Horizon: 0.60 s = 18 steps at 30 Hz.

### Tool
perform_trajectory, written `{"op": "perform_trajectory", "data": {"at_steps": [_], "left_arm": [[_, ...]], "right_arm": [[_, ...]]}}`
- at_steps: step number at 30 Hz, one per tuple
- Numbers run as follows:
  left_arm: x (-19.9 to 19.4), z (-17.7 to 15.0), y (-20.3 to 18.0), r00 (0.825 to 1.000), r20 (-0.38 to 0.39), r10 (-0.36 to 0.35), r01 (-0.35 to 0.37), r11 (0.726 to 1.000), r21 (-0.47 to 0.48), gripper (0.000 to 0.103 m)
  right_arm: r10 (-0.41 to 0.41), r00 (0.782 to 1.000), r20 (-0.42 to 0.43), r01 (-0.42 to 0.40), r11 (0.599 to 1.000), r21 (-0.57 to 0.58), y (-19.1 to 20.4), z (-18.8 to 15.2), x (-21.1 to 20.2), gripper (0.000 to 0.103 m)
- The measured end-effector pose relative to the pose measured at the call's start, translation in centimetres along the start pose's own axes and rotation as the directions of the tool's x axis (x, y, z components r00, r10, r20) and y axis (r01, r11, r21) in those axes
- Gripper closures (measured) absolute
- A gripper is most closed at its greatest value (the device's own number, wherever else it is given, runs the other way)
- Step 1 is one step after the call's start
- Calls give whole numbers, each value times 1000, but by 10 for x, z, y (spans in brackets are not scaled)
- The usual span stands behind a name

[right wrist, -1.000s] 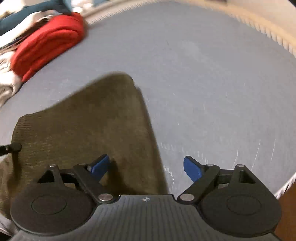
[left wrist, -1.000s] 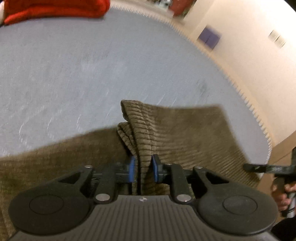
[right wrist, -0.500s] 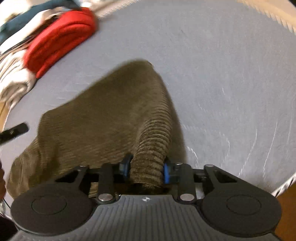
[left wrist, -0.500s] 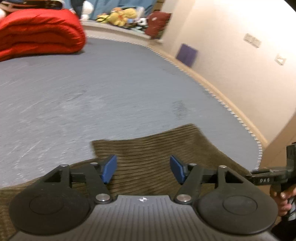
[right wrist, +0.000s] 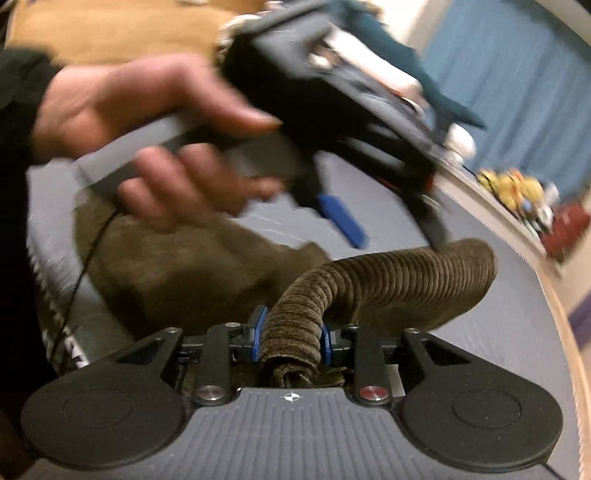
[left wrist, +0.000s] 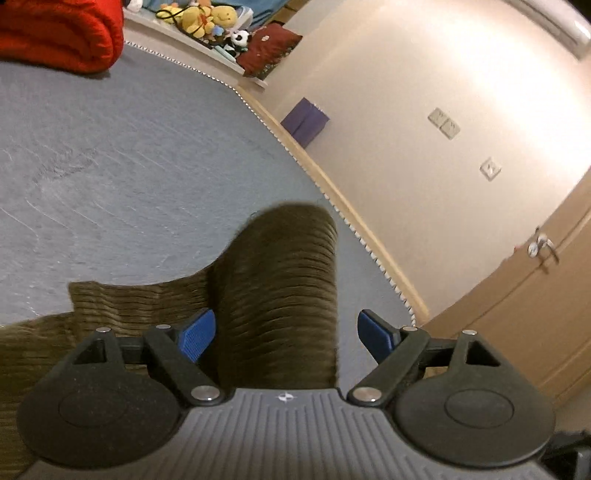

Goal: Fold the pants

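Ahead of me a grey-blue bed cover [left wrist: 122,155] spread wide, edged with pale trim. At its far corner sat a rolled red blanket [left wrist: 62,33]. Beyond that, yellow stuffed toys [left wrist: 207,16] crowded a ledge beside a dark red cushion [left wrist: 271,48]. A purple box [left wrist: 304,120] stood against the cream wall [left wrist: 424,74], which carried switch plates [left wrist: 445,123]. Further right was a wooden door [left wrist: 524,306] with a metal handle [left wrist: 543,249]. A blue curtain [right wrist: 517,74] hung behind.

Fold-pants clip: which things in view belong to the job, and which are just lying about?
Job:
- brown corduroy pants
- right gripper, clamped on a bunched fold
- left gripper, jaws opening, pads off the cloth
- grey bed surface

Lying about:
- red blanket
- stuffed toys
- purple box
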State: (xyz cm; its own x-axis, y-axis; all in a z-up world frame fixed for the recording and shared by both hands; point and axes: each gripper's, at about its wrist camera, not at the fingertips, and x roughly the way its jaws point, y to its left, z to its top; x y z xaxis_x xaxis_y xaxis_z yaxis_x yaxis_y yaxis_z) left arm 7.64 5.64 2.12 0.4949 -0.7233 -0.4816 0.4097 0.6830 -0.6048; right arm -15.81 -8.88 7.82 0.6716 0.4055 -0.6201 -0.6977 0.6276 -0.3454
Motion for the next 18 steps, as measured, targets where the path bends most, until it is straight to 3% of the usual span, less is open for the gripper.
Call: {"op": "perform_trajectory", "data": {"at_steps": [2,5,6,7,8,11,13,15,17,18], "left_arm": [[-5,-4,0,999,-3,32,-32,999,43,15],[-17,-13,5,987,16,163,-163,979,118,19],[-24,-15,9,980,22,200,-201,972,118,36],[-31,-16,14,969,18,245,-245,963,112,71],[-39,-16,24,958,9,288,-288,953,95,79],[-71,-12,55,946,17,324,-324,946,-17,82],[-98,-15,70,932,30,362,-361,932,-41,82],[-127,-21,86,913,43,405,-401,913,-74,82],[-152,-28,105,883,39,468,-462,880,-107,82],[-166,-31,116,861,32,508,-499,855,-138,82]], "right_arm": [[24,1000,10,-23,999,-36,14,6,6,73],[63,998,19,-62,997,-55,27,20,13,73],[81,996,32,-79,995,-55,32,25,13,73],[98,994,39,-95,994,-57,37,28,14,73],[114,993,43,-111,992,-64,42,33,13,73],[165,984,67,-162,985,-52,53,49,12,71],[224,969,102,-218,974,-62,55,59,9,68],[303,942,142,-292,952,-90,57,70,1,68],[429,884,183,-423,903,-74,49,79,-9,68],[494,845,207,-493,868,-56,44,83,-13,67]]}}
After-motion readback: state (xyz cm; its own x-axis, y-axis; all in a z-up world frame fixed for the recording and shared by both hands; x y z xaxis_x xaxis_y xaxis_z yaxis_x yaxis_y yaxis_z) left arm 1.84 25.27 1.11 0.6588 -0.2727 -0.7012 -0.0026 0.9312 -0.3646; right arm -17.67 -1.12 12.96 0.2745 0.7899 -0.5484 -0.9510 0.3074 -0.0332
